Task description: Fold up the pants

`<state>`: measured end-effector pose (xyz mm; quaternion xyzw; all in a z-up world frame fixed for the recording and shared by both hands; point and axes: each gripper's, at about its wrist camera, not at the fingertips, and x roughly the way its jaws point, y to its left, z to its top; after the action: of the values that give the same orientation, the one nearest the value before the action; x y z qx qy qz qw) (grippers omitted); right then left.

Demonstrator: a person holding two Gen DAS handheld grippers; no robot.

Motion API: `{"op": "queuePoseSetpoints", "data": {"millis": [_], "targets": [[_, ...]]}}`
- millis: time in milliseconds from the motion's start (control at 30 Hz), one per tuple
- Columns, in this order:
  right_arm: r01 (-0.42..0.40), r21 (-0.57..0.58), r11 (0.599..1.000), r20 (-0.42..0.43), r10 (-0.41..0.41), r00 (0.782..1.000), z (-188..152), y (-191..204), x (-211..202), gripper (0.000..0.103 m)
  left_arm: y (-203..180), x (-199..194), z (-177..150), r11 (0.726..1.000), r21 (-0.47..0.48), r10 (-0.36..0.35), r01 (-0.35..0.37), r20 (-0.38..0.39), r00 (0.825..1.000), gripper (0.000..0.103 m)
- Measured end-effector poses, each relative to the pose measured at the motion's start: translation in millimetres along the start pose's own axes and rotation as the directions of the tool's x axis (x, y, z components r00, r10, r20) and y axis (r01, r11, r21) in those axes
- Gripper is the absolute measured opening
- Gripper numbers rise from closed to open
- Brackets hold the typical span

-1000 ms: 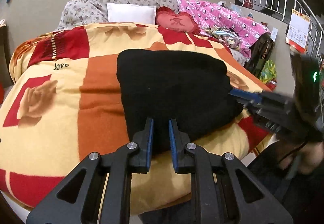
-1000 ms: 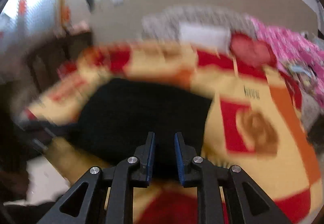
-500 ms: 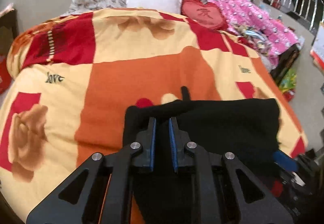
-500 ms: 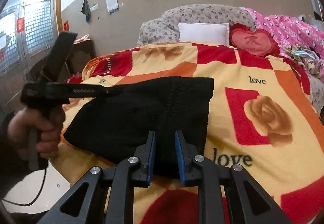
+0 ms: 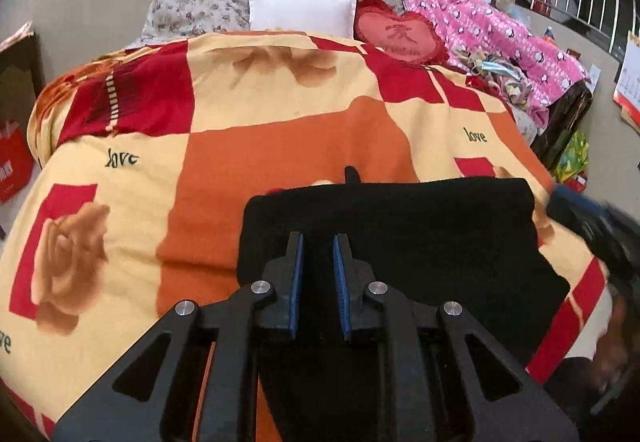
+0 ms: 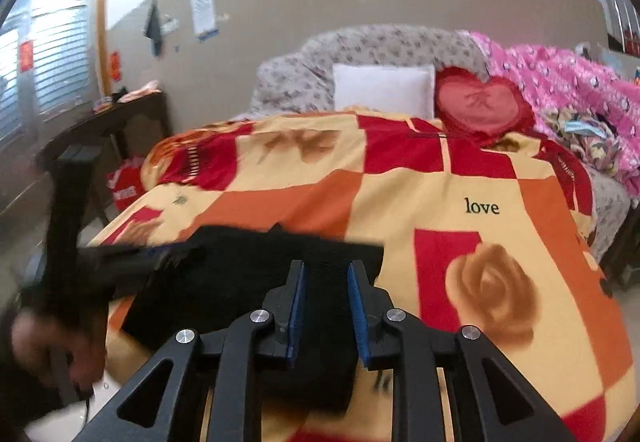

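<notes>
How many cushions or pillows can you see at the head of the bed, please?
2: a white rectangular pillow leaning on the grey floral headboard, and a red heart-shaped cushion touching its right edge. Others may be hidden under the pink patterned bedding.

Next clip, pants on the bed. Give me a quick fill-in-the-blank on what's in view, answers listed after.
1. The pants lying on the patterned blanket are ____ in colour.
2. The red cushion beside the white pillow has the shape of a ____.
3. The word printed on the blanket in both views is ____.
4. The pads on each claw's fingers are ____ in colour.

Missing words: black; heart; love; blue
</notes>
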<state>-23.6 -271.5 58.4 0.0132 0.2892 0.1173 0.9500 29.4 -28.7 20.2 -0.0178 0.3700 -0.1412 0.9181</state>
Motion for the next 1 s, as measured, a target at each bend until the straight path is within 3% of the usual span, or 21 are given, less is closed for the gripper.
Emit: {"op": "queuePoseSetpoints", "data": {"millis": [67, 133, 333, 467, 567, 667, 700, 733, 933, 1000], "targets": [[-0.003, 0.023, 1.000, -0.050, 0.004, 0.999, 7.3, -7.6, 32.2, 0.021, -0.2, 0.3, -0.2, 1.000, -0.005, 0.008, -0.008, -0.003, 1.000, 0.014], [-0.002, 0.028, 1.000, -0.184, 0.007, 0.983, 0.9, -13.3, 69.6, 0.021, 1.9, 1.7, -0.9, 1.000, -0.021, 0.006, -0.006, -0.004, 1.000, 0.014], [-0.092, 0.118, 0.989, -0.119, 0.107, 0.987, -7.8, -31.2, 65.8, 0.021, 1.4, 0.4, -6.1, 0.999, -0.035, 0.012, -0.011, 0.020, 1.000, 0.014], [-0.117, 0.079, 0.990, 0.007, 0.117, 0.993, -7.5, -24.3, 7.2, 0.021, 2.8, 0.6, -6.3, 0.999, -0.044, 0.006, -0.005, 0.021, 1.000, 0.014], [-0.149, -0.003, 0.989, -0.008, 0.149, 0.989, -24.4, 1.3, -15.4, 0.021, 3.7, 0.6, -6.0, 0.999, -0.039, 0.010, -0.009, 0.023, 1.000, 0.014], [-0.115, -0.049, 0.992, -0.111, 0.109, 0.988, -53.9, 11.9, 5.5, 0.021, 3.6, 1.1, -5.2, 0.999, -0.036, 0.015, -0.014, 0.019, 1.000, 0.014], [-0.122, -0.038, 0.992, -0.045, 0.120, 0.992, -63.4, 9.3, 4.6, 0.022, 3.0, 1.2, -5.4, 0.999, -0.029, 0.020, -0.020, 0.018, 1.000, 0.014], [-0.130, -0.024, 0.991, -0.031, 0.129, 0.991, -66.4, 7.3, 3.3, 0.022, 2.4, 1.4, -4.5, 1.000, -0.020, 0.022, -0.022, 0.013, 1.000, 0.014], [-0.138, -0.038, 0.990, 0.016, 0.139, 0.990, -70.2, 6.5, -10.3, 0.022, 12.4, -2.5, 0.1, 0.997, -0.066, -0.046, 0.045, -0.013, 0.999, 0.014], [-0.136, -0.034, 0.990, 0.023, 0.137, 0.990, -68.7, 5.9, -11.2, 0.022, 14.9, -22.8, 0.1, 0.994, -0.095, -0.049, 0.051, 0.021, 0.999, 0.015]]}}
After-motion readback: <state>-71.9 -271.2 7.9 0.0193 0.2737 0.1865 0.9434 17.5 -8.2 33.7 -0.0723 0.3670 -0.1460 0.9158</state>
